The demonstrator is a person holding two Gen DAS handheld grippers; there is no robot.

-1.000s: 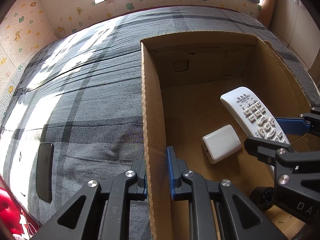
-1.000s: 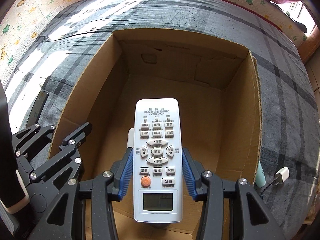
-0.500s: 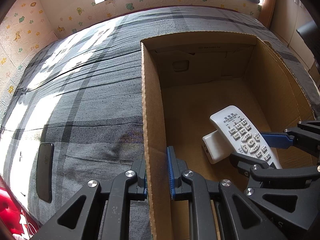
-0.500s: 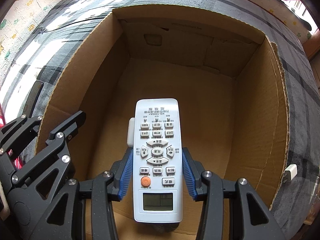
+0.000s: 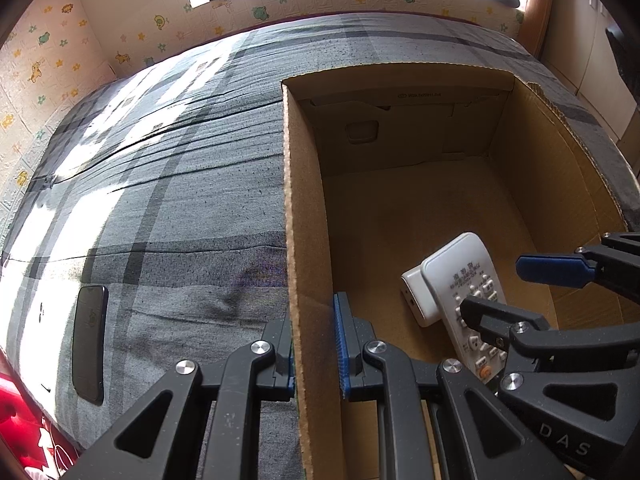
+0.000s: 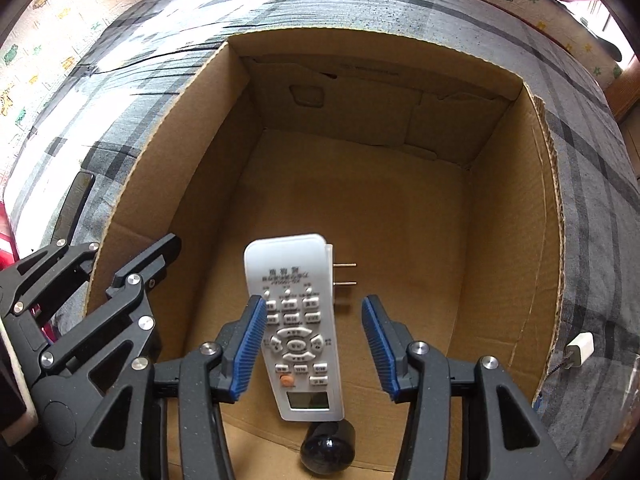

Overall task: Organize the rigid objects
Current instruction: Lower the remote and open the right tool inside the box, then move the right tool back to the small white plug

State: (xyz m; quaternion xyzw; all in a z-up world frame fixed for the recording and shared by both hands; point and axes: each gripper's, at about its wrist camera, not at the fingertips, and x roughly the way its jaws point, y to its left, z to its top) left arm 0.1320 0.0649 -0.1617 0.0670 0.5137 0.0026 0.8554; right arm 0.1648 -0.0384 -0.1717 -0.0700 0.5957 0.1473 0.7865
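Observation:
A white remote (image 6: 296, 320) lies in the open cardboard box (image 6: 554, 200), its far end resting on a white plug adapter (image 5: 414, 296) whose prongs (image 6: 344, 274) stick out to the right. My right gripper (image 6: 314, 302) hangs over the remote with its jaws opening. The remote is between the blue pads, and the right pad stands clear of it. In the left wrist view the right gripper (image 5: 516, 292) straddles the remote (image 5: 460, 276). My left gripper (image 5: 315, 320) is shut on the box's left wall (image 5: 304, 200).
A black round object (image 6: 328, 446) sits on the box floor near the front wall. A dark phone (image 5: 89, 340) lies on the grey plaid bedcover left of the box. A white charger with a cable (image 6: 578, 350) lies right of the box.
The right gripper sank into the box with the remote, then its jaws spread and the remote dropped onto the adapter. The left gripper stayed clamped on the wall.

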